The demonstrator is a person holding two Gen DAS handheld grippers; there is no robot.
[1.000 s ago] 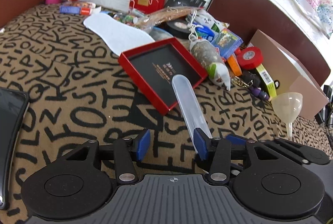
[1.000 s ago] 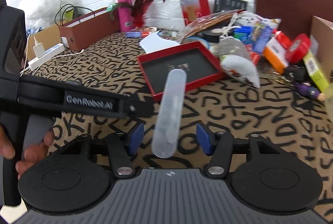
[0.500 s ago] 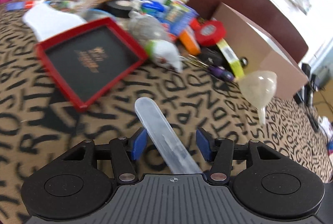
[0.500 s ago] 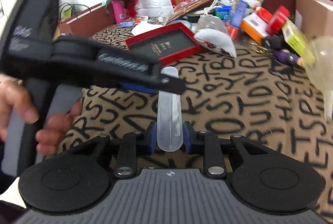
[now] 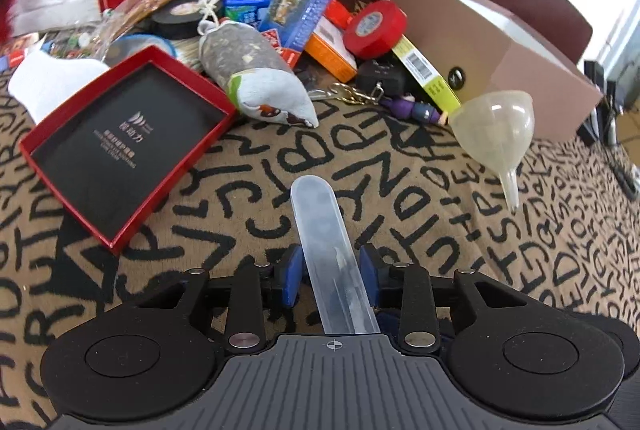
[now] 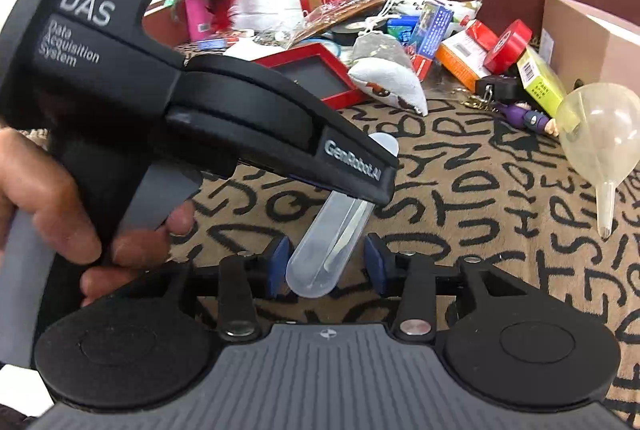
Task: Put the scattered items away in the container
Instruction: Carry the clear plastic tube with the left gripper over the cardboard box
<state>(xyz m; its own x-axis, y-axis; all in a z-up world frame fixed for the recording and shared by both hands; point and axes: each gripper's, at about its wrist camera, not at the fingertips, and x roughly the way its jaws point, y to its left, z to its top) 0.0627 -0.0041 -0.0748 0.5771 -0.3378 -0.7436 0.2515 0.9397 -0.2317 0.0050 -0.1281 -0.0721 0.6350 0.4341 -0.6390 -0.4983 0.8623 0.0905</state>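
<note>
A clear plastic tube case (image 5: pixel 326 242) sticks forward between my left gripper's (image 5: pixel 329 276) blue pads, which are shut on it. In the right wrist view the same case (image 6: pixel 334 236) passes under the left gripper's body (image 6: pixel 224 110), its near end between my right gripper's (image 6: pixel 326 262) pads, which stand open with gaps on both sides. The red tray with a black liner (image 5: pixel 120 146) lies to the left on the lettered cloth. A clear funnel (image 5: pixel 496 134) rests on the cloth to the right.
A pile of items lies behind: a grey pouch (image 5: pixel 256 74), red tape roll (image 5: pixel 376 28), orange box (image 5: pixel 332 56), keychain figure (image 5: pixel 416 110), yellow-green box (image 5: pixel 428 76). A brown cardboard box (image 5: pixel 496 50) stands at the right. A pink bottle (image 6: pixel 196 4) stands far left.
My right gripper, shut on the tube case half a second ago, has opened. My left gripper has closed on the case and turned right toward the funnel.
</note>
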